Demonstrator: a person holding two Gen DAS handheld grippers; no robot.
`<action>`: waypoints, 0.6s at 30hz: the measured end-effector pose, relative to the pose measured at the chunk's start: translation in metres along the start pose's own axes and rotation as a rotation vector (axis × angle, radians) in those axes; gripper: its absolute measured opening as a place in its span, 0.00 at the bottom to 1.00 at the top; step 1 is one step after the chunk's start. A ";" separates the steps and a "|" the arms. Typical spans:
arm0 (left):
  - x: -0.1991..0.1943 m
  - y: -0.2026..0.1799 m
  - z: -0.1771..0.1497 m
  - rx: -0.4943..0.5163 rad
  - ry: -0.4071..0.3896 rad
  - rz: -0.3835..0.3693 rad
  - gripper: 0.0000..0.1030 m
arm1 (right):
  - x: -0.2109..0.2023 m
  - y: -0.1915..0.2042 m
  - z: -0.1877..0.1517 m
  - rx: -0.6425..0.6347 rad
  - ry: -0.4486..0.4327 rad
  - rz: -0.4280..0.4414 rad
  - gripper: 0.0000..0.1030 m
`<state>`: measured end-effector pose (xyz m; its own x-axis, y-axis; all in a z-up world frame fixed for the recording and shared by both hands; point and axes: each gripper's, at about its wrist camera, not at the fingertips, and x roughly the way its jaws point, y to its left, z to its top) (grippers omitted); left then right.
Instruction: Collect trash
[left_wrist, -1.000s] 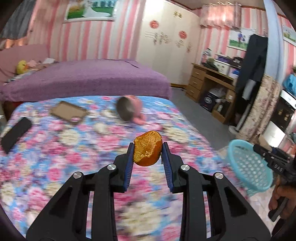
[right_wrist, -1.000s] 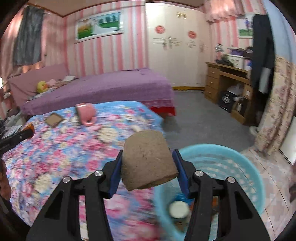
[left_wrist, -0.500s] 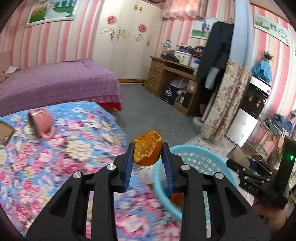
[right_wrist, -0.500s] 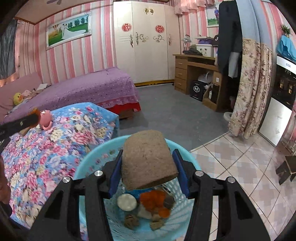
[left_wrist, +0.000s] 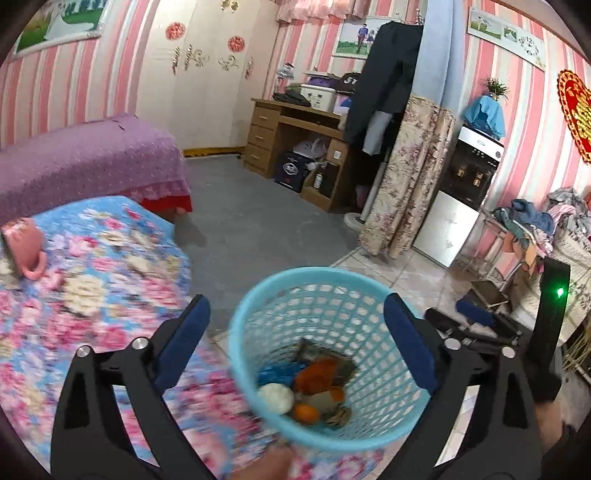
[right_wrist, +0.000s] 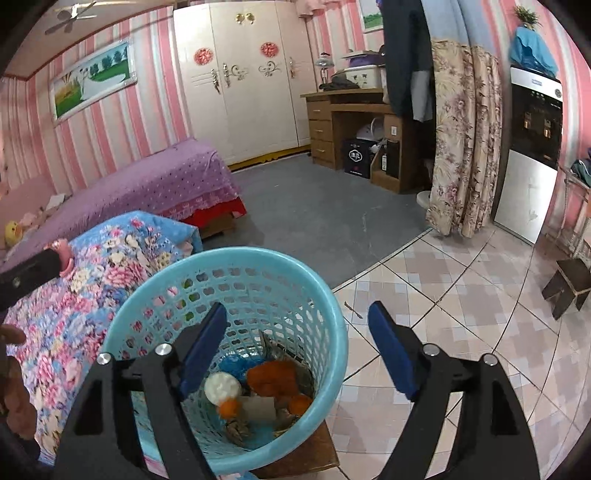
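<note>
A light blue mesh basket (left_wrist: 332, 306) (right_wrist: 258, 291) stands beside the floral bed. Trash lies in its bottom: a large orange peel (left_wrist: 317, 373) (right_wrist: 271, 374), a white round piece (left_wrist: 275, 397) (right_wrist: 221, 386), smaller orange bits and a pale flat piece (right_wrist: 260, 408). My left gripper (left_wrist: 293, 306) hangs over the basket with its jaws opening wide and nothing between them. Over the basket's right rim, my right gripper (right_wrist: 297, 312) also has its jaws opening, with nothing between them. Each gripper shows at the edge of the other's view.
A floral bedspread (left_wrist: 92, 314) with a pink mug (left_wrist: 26, 240) lies to the left. Behind it is a purple bed (right_wrist: 166, 184). A wooden desk (right_wrist: 343, 118), a flowered curtain (right_wrist: 465, 147) and a small dark stool (right_wrist: 565, 280) stand around the open floor.
Both grippers swung right from the bed to above the basket. The left let go of the orange peel and the right let go of the brown chunk; both jaws now stand apart.
</note>
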<state>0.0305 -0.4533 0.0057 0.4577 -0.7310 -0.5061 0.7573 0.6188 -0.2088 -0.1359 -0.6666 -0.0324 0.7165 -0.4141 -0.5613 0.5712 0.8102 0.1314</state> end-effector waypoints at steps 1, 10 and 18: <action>-0.011 0.009 -0.001 0.004 -0.009 0.035 0.95 | -0.003 0.008 0.001 -0.004 -0.005 0.008 0.76; -0.177 0.132 -0.049 0.041 -0.131 0.536 0.95 | -0.034 0.173 0.003 -0.129 -0.088 0.280 0.90; -0.287 0.213 -0.120 -0.093 -0.188 0.776 0.95 | -0.062 0.318 -0.038 -0.209 -0.120 0.511 0.92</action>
<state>0.0039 -0.0770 0.0060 0.9146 -0.1131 -0.3882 0.1525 0.9857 0.0719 -0.0138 -0.3673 0.0127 0.9286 0.0181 -0.3706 0.0571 0.9800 0.1908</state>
